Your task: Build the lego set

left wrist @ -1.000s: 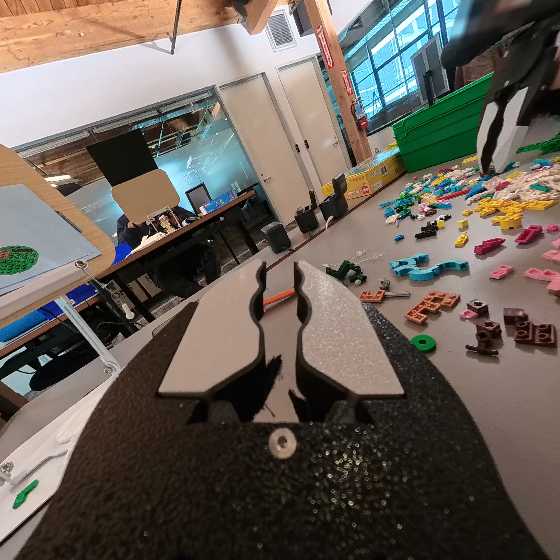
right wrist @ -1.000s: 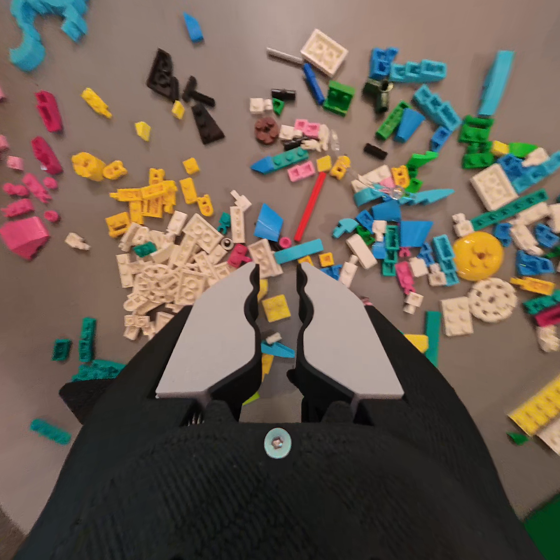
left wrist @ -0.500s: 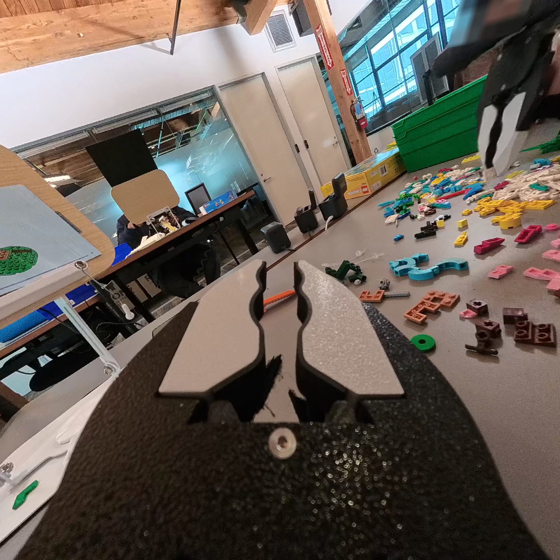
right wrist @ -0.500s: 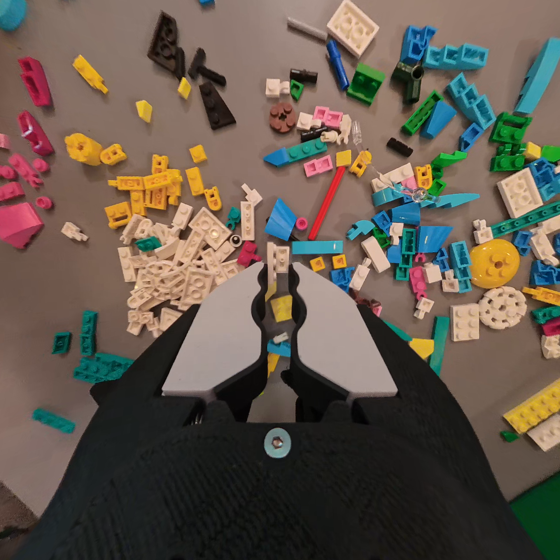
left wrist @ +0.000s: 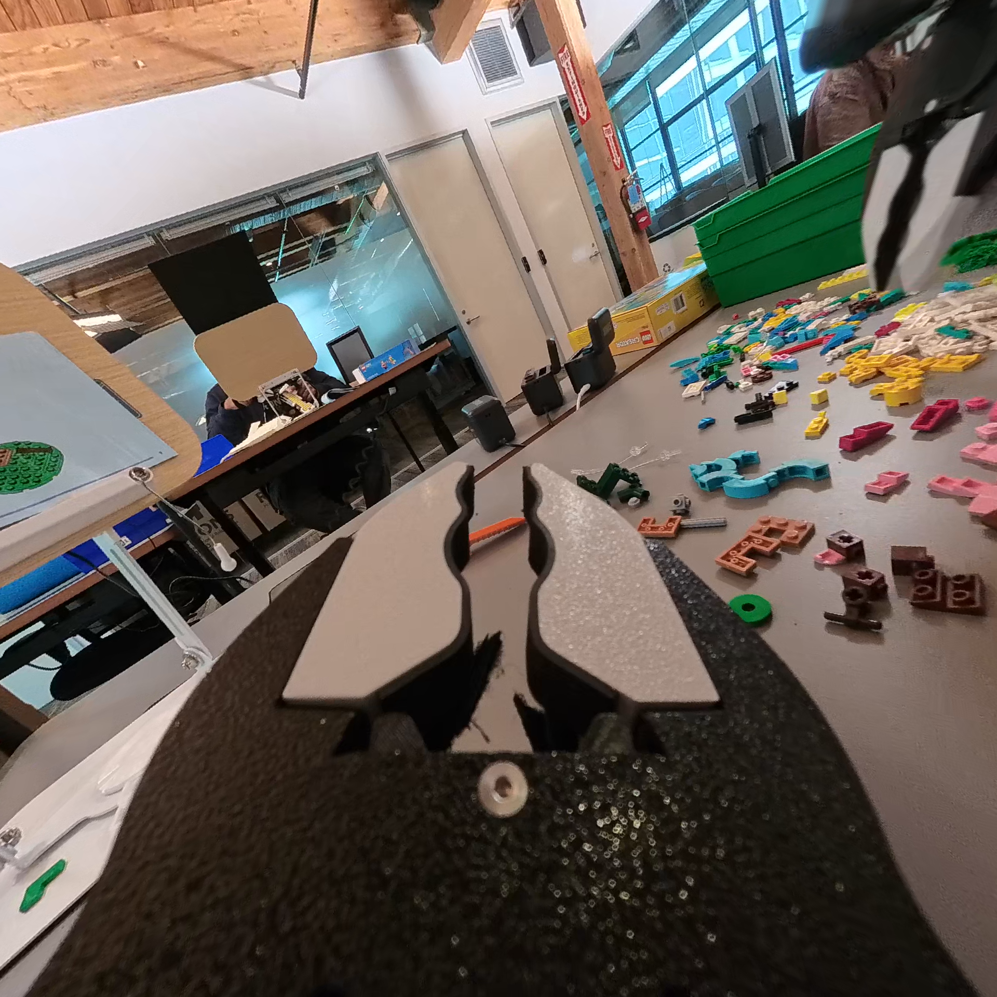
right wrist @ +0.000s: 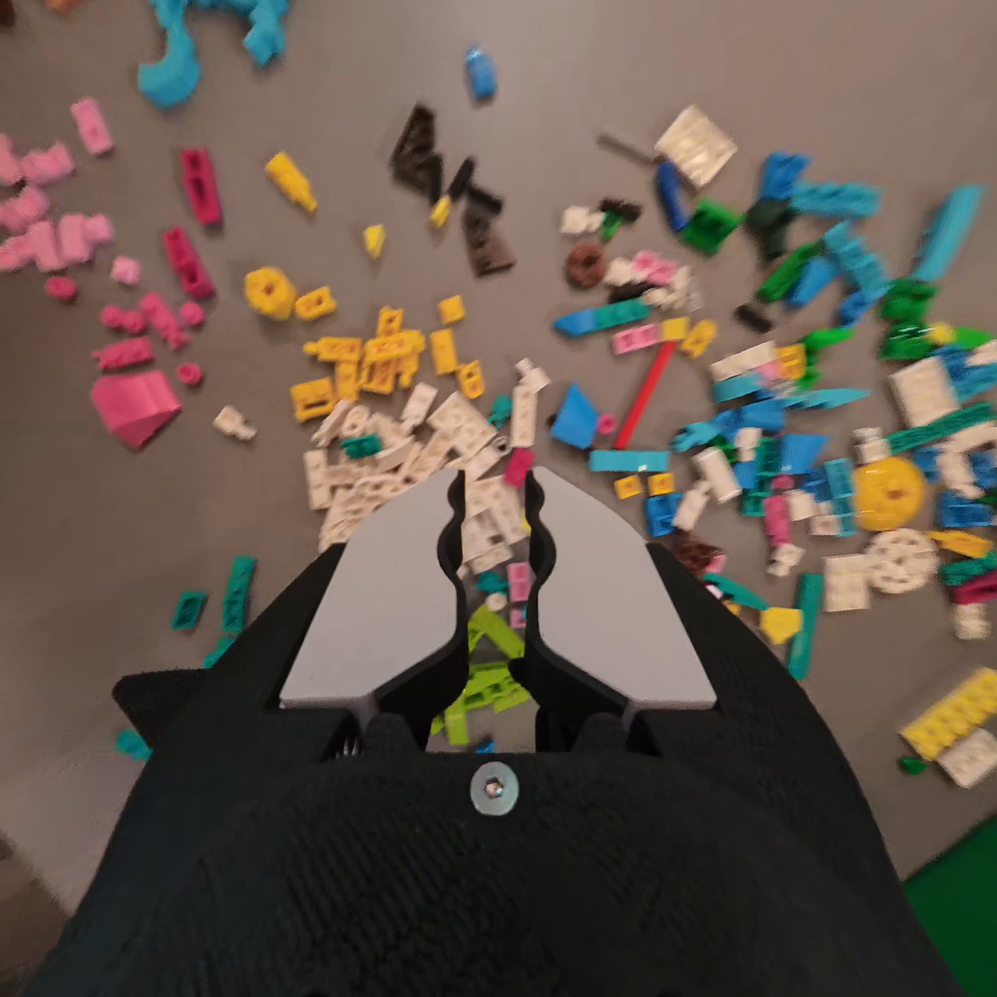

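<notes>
Loose lego bricks lie over the grey table (right wrist: 81, 539). In the right wrist view my right gripper (right wrist: 494, 480) is open and empty, above a heap of white plates (right wrist: 377, 485), with yellow bricks (right wrist: 377, 361) beyond and lime-green pieces (right wrist: 491, 636) below its fingers. This view is blurred by motion. My left gripper (left wrist: 499, 477) is slightly open and empty, low over the table, with an orange piece (left wrist: 496, 528) lying past its tips. The right gripper also shows in the left wrist view (left wrist: 895, 283), raised over the brick pile.
Brown bricks (left wrist: 944, 588), a green ring (left wrist: 750, 609) and light blue curved pieces (left wrist: 755, 477) lie to the right of the left gripper. An instruction sheet on a stand (left wrist: 65, 431) is at left, above a white tray (left wrist: 81, 831). Green bins (left wrist: 782, 237) and a yellow box (left wrist: 647, 318) stand at the far edge. My hands' fingertips stand some 35 cm from each other.
The right gripper narrowed its fingers low over the white heap, then widened them again and rose away. The left gripper has not moved.
</notes>
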Demonstrator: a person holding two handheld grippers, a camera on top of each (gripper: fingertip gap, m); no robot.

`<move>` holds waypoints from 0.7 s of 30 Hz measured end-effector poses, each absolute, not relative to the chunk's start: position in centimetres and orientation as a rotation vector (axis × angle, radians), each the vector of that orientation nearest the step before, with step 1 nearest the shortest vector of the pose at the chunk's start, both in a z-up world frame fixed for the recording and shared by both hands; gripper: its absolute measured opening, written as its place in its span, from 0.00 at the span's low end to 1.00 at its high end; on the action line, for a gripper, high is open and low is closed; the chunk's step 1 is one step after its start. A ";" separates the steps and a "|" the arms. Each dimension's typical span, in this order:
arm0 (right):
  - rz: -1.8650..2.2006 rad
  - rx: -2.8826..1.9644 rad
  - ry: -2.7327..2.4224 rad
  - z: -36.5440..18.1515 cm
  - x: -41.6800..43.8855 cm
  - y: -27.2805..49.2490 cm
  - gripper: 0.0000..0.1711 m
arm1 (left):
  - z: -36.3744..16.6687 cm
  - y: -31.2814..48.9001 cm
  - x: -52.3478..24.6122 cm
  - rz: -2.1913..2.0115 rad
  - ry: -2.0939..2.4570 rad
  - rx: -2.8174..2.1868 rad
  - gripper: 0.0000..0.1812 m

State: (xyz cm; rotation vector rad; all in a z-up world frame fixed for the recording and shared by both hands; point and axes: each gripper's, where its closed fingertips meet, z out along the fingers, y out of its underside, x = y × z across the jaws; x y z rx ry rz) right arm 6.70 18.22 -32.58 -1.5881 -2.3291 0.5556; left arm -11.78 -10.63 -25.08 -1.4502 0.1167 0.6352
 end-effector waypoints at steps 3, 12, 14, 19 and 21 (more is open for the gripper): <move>0.496 -1.557 -2.308 -32.9 5.1 19.6 0.11 | -25.1 -10.6 -11.8 0.635 0.118 -1.449 0.09; 0.417 -1.660 -2.396 -35.3 4.3 20.7 0.12 | -25.1 -10.6 -11.7 0.634 0.118 -1.450 0.09; 0.396 -1.681 -2.401 -35.6 4.4 20.9 0.12 | -25.1 -10.6 -11.7 0.635 0.119 -1.450 0.09; 0.401 -1.681 -2.392 -35.8 3.9 20.9 0.09 | -25.1 -10.6 -11.7 0.635 0.121 -1.451 0.09; 0.401 -1.684 -2.399 -35.8 3.9 20.8 0.09 | -25.1 -10.6 -11.7 0.635 0.122 -1.452 0.09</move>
